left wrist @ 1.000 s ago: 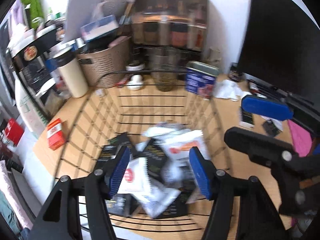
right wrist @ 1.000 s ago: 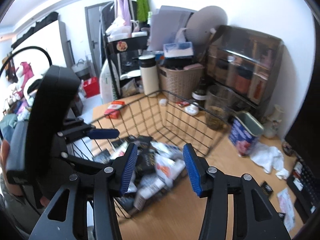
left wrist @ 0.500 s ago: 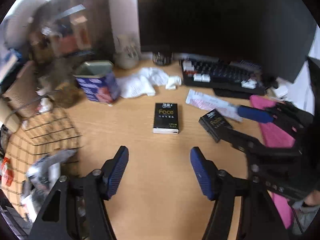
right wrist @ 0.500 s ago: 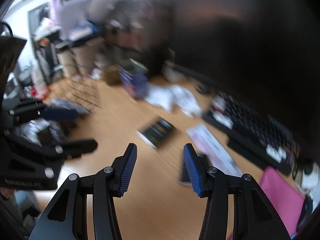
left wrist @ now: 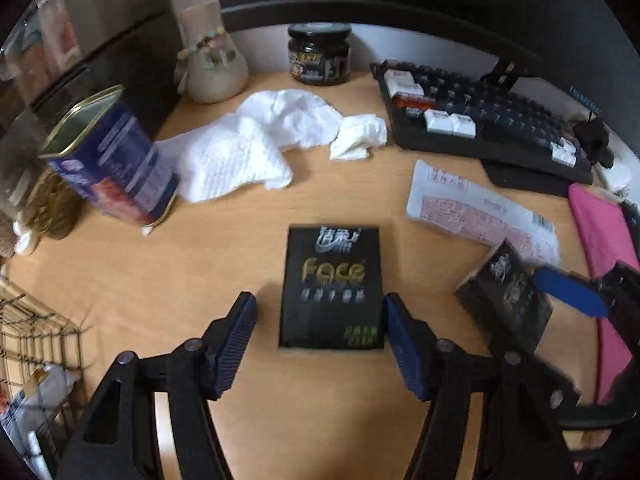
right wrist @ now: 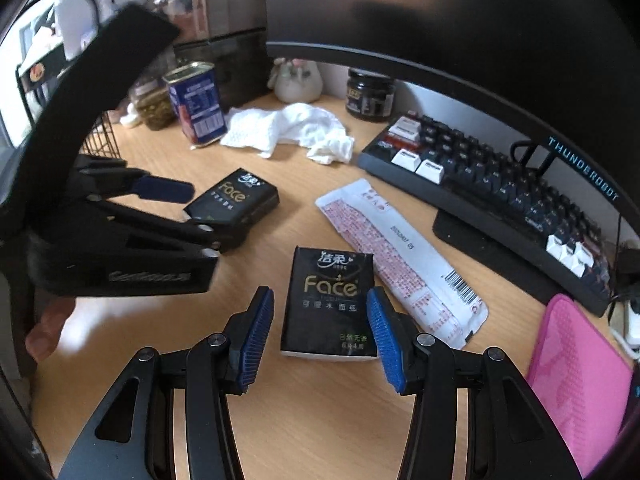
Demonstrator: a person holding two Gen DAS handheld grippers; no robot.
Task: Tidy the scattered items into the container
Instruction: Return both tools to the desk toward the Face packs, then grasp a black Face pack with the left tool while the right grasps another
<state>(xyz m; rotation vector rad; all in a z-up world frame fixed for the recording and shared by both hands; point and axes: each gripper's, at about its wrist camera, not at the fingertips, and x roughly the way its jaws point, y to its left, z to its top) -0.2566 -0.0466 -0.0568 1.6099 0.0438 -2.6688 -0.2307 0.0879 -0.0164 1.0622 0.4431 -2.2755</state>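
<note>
Both grippers have swung from the wire basket, now at lower left, to two black "Face" tissue packs on the wooden desk. Left gripper, jaws partly apart, straddles the left tissue pack at frame centre without touching. Right gripper brackets the right tissue pack likewise, apparently so both can be grasped together.

Soft, even daylight on the wooden desk — shadows faint. Both fisheye views bow strongly and darken at the rims — slight motion blur smears the wire basket.
</note>
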